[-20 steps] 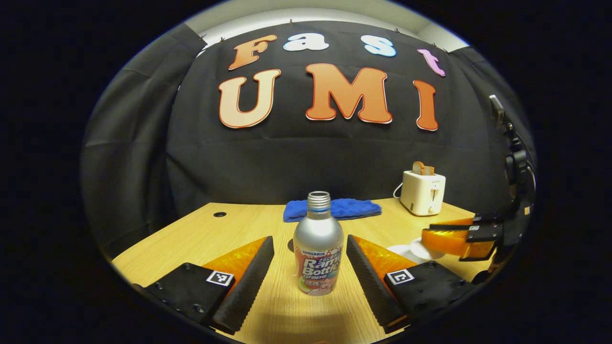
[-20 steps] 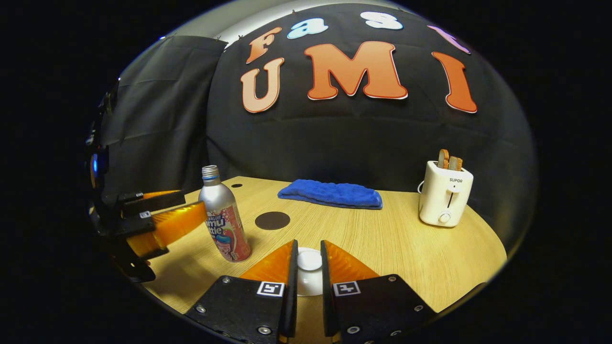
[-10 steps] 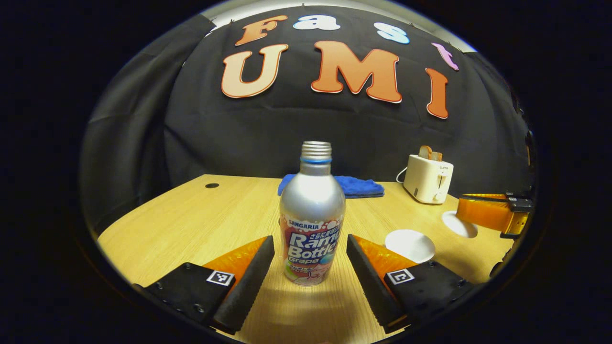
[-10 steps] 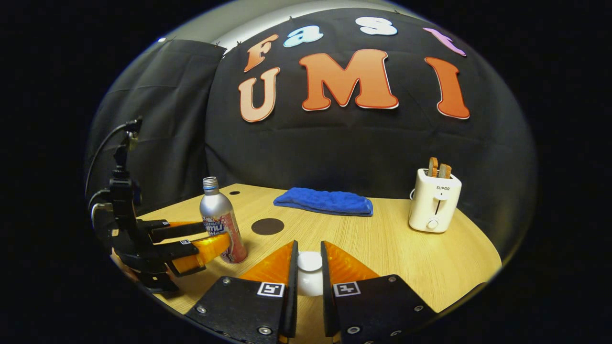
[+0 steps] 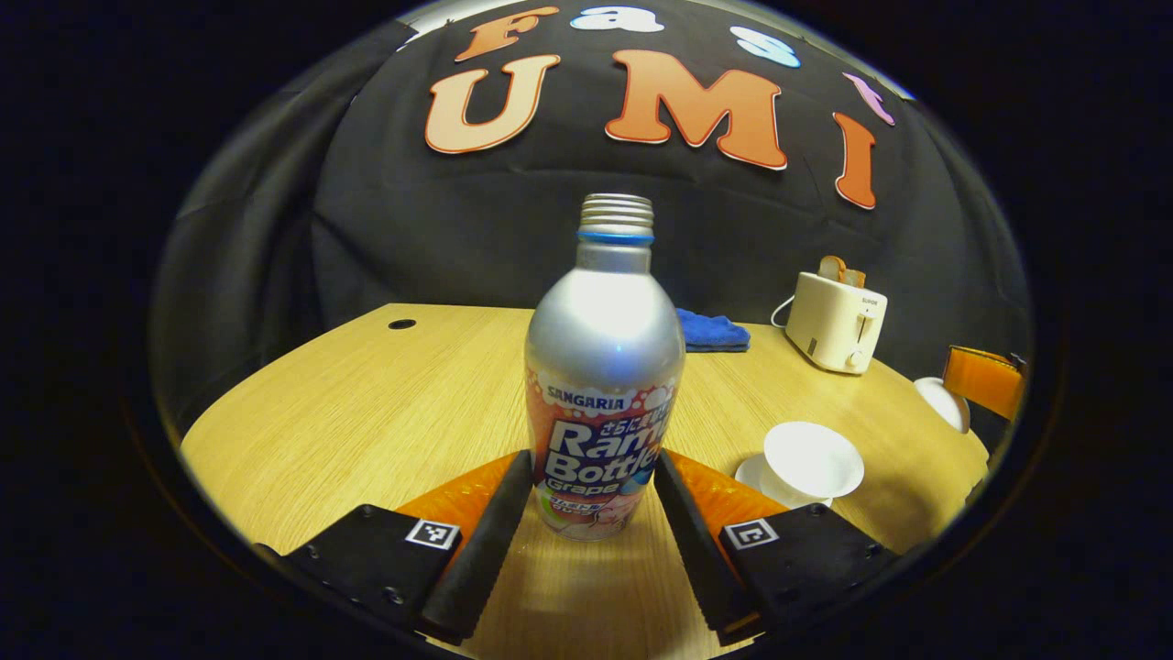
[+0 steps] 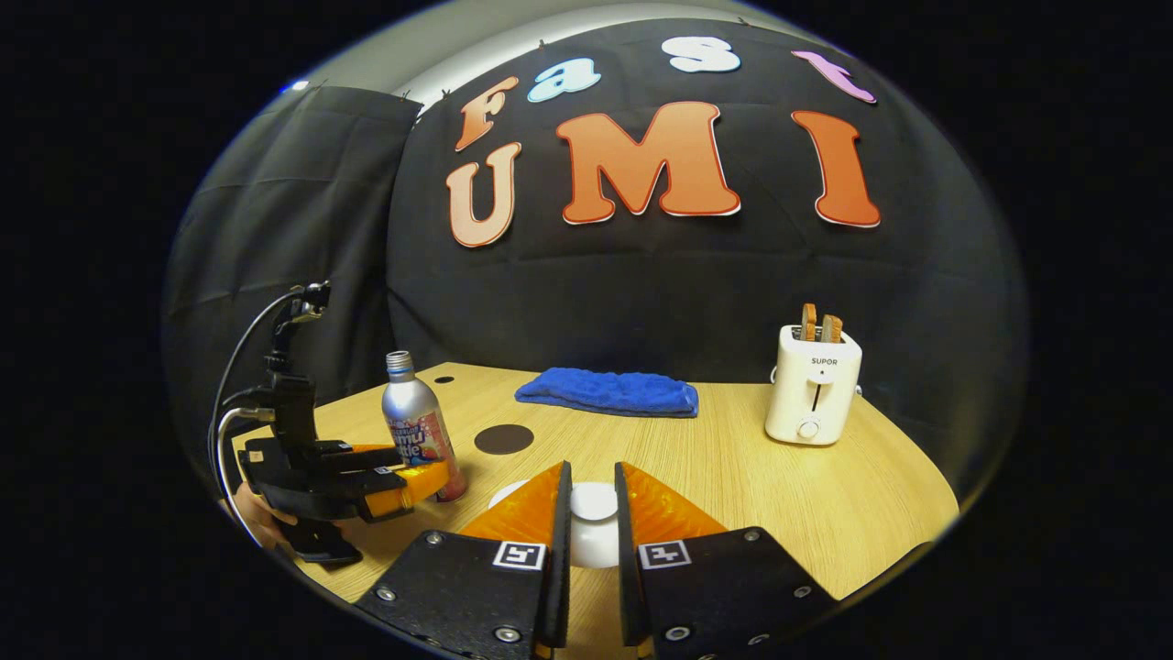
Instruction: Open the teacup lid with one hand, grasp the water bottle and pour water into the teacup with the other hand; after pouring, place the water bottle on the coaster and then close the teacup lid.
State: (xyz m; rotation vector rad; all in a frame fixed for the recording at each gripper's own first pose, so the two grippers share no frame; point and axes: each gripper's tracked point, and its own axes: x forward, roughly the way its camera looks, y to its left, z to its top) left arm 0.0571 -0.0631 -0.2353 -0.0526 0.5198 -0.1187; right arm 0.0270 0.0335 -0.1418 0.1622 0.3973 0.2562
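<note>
Bottle [image 5: 603,367]: upright on wooden table [image 5: 367,394], between near-touching left gripper [image 5: 586,513] fingers; grip uncertain. Teacup [image 5: 811,458] beside bottle, uncovered. Right gripper [image 6: 586,513] clamps lid [image 6: 593,501]. Toaster [image 6: 812,385], blue cloth [image 6: 605,391] behind.

The brand "SANGARIA" and the words "Ramu Bottle" and "Grape" are printed on the label of the silver water bottle [image 5: 603,385], as seen in the left gripper view. "SUPOR" is read on the front of the white toaster [image 6: 813,383] in the right gripper view. Square black-and-white coded markers are carried on the fingers [image 5: 476,541] of the left gripper [image 5: 586,532] and the right gripper [image 6: 592,550].
</note>
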